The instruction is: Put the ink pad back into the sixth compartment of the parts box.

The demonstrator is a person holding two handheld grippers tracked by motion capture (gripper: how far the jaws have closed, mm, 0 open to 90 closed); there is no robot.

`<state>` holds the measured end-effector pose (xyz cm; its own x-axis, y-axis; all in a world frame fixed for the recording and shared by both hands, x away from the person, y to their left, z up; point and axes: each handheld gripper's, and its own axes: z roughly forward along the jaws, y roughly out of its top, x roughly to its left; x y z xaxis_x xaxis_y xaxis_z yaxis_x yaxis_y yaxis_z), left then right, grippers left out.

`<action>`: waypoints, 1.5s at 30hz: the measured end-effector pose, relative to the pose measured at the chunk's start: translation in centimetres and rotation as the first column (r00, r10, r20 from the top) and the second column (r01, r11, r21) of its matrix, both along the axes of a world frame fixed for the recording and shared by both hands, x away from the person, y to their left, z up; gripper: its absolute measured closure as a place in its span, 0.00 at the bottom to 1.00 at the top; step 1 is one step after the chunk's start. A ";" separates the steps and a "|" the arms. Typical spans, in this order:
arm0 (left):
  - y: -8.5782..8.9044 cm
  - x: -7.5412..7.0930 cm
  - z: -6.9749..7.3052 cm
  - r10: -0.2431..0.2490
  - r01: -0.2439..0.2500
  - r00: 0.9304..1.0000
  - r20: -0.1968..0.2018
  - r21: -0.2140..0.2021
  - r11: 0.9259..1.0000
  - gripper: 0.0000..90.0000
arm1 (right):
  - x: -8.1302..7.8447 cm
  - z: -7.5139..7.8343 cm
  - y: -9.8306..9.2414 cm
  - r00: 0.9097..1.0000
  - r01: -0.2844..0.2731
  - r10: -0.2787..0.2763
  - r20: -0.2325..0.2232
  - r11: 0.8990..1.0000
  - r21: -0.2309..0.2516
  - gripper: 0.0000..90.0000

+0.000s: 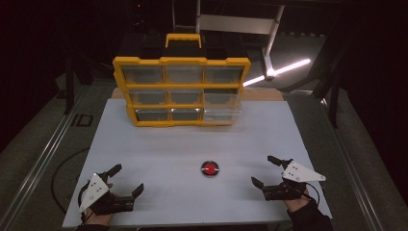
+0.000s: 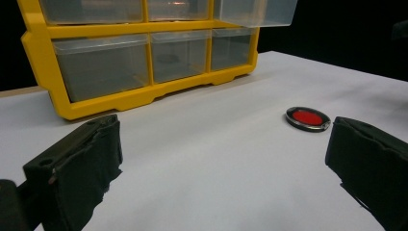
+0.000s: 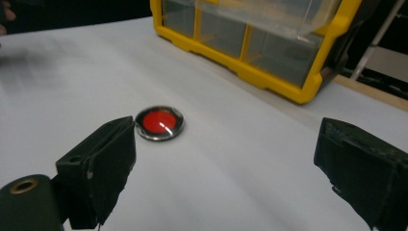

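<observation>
While both grippers rest with jaws wide and empty, the left gripper at seven o'clock and the right gripper at four, the round red metal-rimmed disc lies between them on the white surface, the yellow plastic drawer organiser at twelve.

A darkened lab or recording rig is suggested by a white table, metal framing rails, a strip light and a yellow parts organizer.
</observation>
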<state>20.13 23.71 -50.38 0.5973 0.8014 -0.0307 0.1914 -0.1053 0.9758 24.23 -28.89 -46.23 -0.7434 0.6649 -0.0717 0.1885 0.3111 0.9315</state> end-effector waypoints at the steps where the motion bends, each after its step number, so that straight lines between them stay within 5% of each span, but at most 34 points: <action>1: 0.0 0.0 0.0 -0.001 0.001 1.000 -0.001 0.000 1.000 0.00 | 0.0 0.2 0.1 1.000 -0.003 0.003 0.003 1.000 -0.001 0.09; 25: -0.1 0.0 0.0 -0.010 0.010 1.000 -0.001 -0.001 1.000 0.00 | 3.3 4.1 3.6 0.988 -0.147 0.147 0.036 0.989 0.011 0.09; 45: 0.0 0.0 0.0 -0.012 0.012 1.000 0.000 0.003 1.000 0.00 | 5.4 2.9 7.6 0.969 -0.247 0.247 -0.022 0.969 -0.018 0.09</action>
